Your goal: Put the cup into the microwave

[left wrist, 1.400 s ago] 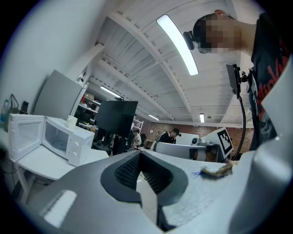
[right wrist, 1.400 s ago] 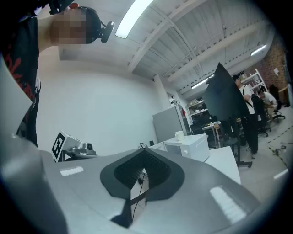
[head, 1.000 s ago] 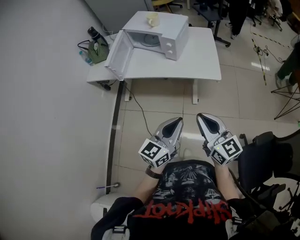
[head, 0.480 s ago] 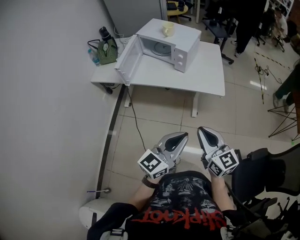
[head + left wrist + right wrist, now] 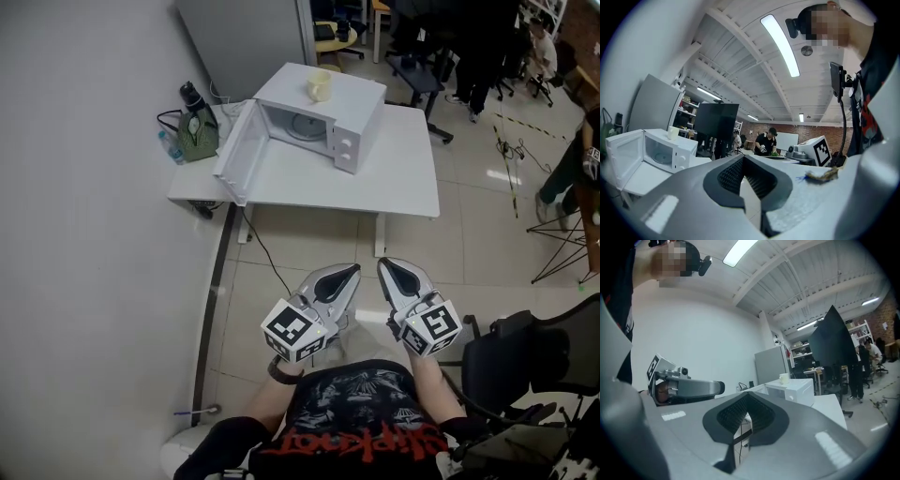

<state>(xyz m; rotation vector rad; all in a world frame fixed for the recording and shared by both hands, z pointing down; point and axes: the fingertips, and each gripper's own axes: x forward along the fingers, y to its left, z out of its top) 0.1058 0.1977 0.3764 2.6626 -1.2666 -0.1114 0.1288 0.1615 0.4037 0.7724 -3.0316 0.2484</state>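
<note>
Cup [image 5: 319, 86] atop microwave [image 5: 352, 108], far beyond left gripper [image 5: 351, 271], right gripper [image 5: 384, 266].

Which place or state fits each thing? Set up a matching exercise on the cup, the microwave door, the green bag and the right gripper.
Things:
1. cup
2. microwave door
3. green bag
4. right gripper

Places or states:
A. swung open
B. jaws shut, nothing held
C. on top of the microwave
D. beside the black bottle

Pairs: 1-C, 2-A, 3-D, 4-B
</note>
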